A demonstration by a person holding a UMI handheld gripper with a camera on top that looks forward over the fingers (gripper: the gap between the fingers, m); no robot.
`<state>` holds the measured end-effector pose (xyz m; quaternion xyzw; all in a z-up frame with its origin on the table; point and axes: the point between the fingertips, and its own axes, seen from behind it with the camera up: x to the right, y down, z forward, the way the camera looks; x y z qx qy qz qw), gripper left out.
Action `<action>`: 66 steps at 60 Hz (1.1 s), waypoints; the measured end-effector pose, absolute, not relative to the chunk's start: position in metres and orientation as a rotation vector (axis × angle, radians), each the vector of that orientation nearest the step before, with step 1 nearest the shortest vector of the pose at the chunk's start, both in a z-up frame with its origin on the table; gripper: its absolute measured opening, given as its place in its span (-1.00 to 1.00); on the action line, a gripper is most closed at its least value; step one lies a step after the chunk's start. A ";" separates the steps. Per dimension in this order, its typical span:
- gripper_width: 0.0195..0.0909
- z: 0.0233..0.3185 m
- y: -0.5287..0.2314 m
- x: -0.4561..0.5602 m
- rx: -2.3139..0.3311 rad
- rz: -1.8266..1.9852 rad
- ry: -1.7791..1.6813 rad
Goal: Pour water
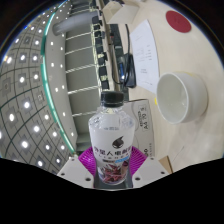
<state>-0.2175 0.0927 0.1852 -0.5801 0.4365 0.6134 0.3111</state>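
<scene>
Clamped between the pink pads of the hand-held gripper (pixel 111 176) — a clear water bottle (pixel 111 140), labelled, cap pointing away, lifted above the bench (pixel 150 60). Beyond and to the right — a white cup (pixel 177 96), mouth tilted toward the bottle.

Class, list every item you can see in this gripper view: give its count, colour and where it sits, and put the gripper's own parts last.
Water bottle: one, clear with a white label, tilted, held between the fingers.
Cup: one, white, lying on its side on the table beyond the bottle.
Table: one, pale cream, beneath the cup.
Red disc: one, on the table's far part; what it is cannot be told.
Gripper: one, fingers with magenta pads, shut on the bottle.
</scene>
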 end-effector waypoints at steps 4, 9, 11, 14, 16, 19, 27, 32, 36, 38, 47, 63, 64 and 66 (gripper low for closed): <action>-0.47 0.209 0.091 -0.200 -1.599 1.490 0.965; -0.47 0.232 0.099 -0.169 -1.665 1.224 0.734; -0.47 0.242 0.101 -0.151 -1.681 1.101 0.629; -0.47 0.255 0.104 -0.123 -1.694 0.920 0.494; -0.47 0.260 0.107 -0.100 -1.696 0.818 0.409; -0.47 0.266 0.108 -0.070 -1.697 0.664 0.315; -0.47 0.235 0.115 0.015 -1.742 0.299 0.154; -0.47 0.196 0.115 0.054 -1.792 0.136 0.092; -0.48 0.154 0.111 0.079 -1.851 0.047 0.063; -0.47 0.138 0.107 0.086 -1.874 0.024 0.053; -0.46 0.076 0.099 0.106 -1.951 -0.043 0.052; -0.34 0.047 0.096 0.110 -1.943 -0.050 0.070; -0.31 0.047 0.096 0.110 -1.941 -0.050 0.068; -0.24 0.047 0.095 0.110 -1.938 -0.049 0.068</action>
